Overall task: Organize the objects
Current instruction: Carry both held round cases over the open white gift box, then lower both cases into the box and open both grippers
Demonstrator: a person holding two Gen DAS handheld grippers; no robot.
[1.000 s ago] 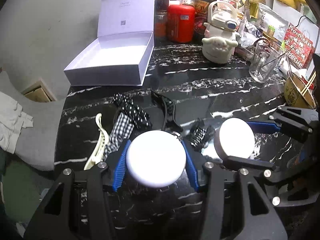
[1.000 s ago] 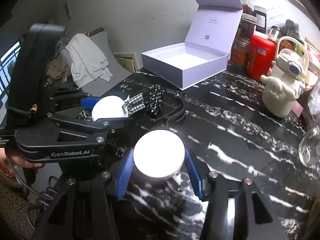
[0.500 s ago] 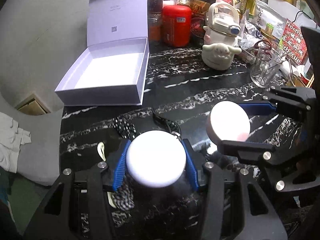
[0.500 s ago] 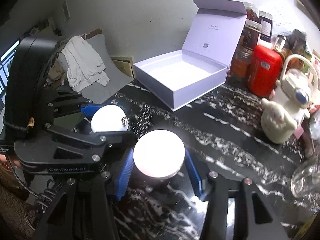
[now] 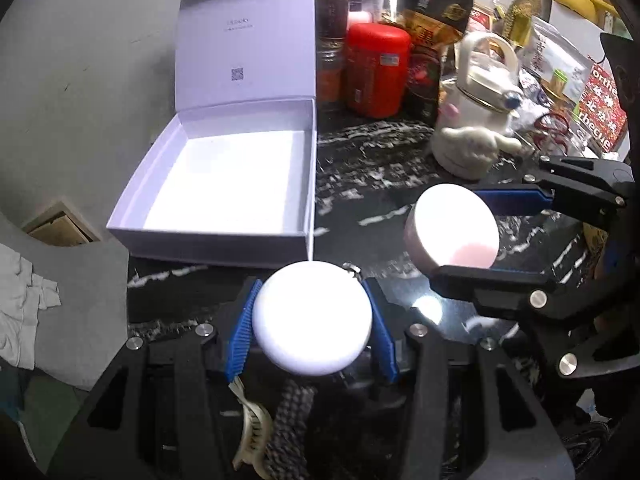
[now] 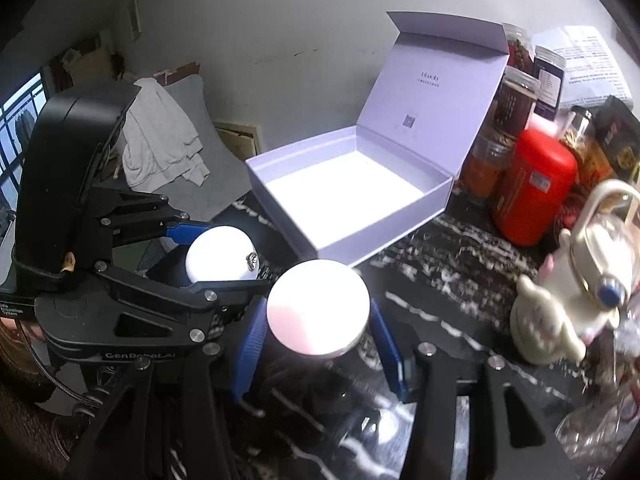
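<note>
With each gripper's jaws clamped on a white puck, left [image 5: 312, 322] and right [image 6: 318, 312], clear the box [image 5: 224, 240] wall before releasing.

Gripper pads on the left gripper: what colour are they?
Blue, ribbed pads against black fingers, clamped on a white round jar. Clearest in the left wrist view.

left wrist: tilted down, near | right wrist: same | shared: open box [image 5: 224, 184] [image 6: 352, 196] (both)
</note>
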